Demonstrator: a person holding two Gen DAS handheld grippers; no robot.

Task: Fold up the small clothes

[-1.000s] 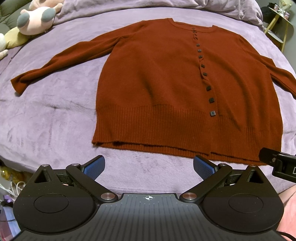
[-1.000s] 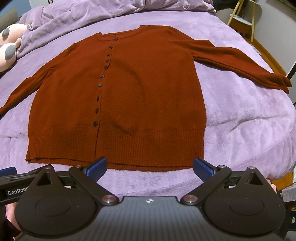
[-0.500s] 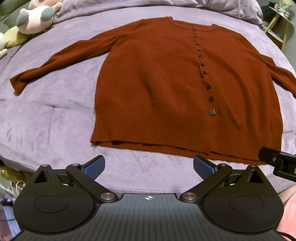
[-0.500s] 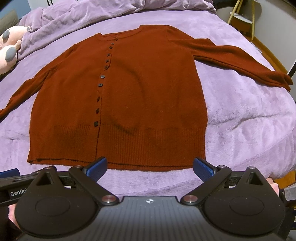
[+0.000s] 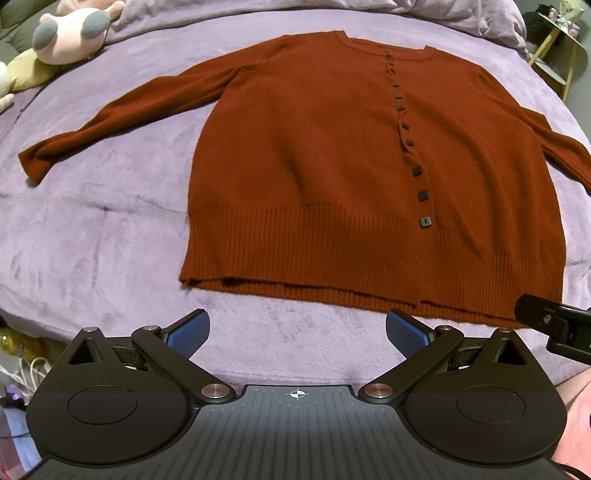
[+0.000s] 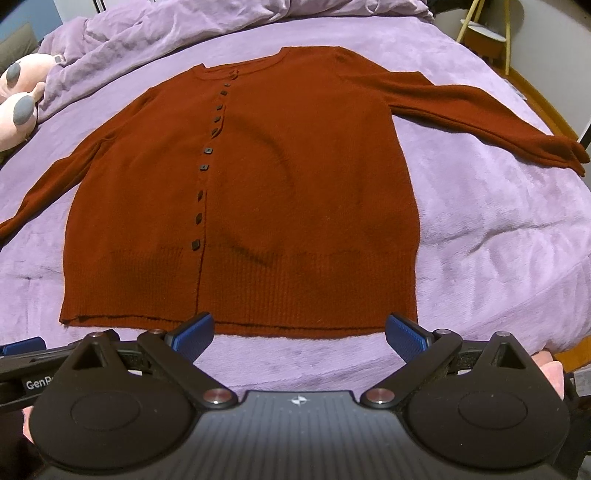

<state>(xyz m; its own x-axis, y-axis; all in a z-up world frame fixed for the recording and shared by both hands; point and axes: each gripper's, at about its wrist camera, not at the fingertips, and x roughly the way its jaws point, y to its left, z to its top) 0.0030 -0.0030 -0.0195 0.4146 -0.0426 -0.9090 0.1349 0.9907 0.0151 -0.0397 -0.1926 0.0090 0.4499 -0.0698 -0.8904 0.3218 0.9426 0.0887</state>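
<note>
A rust-red buttoned cardigan [image 5: 332, 177] [image 6: 280, 192] lies flat and face up on the purple bedspread, sleeves spread out to both sides, dark square buttons running down its front. My left gripper [image 5: 295, 332] is open just short of the hem's left half, nothing between its blue pads. My right gripper [image 6: 299, 336] is open at the hem's right half, its fingertips reaching the hem edge. Part of the right gripper shows at the right edge of the left wrist view, and part of the left one at the left edge of the right wrist view.
The purple bedspread [image 5: 92, 221] [image 6: 498, 221] covers the bed, with a rumpled duvet [image 6: 166, 29] at the far end. Pink plush toys [image 5: 70, 33] [image 6: 22, 99] lie at the far left. A yellow-legged side table [image 5: 561, 40] stands beyond the bed's right side.
Both grippers have crept slightly forward toward the cardigan's hem, the right one more. Both stay open and the cardigan has not moved.
</note>
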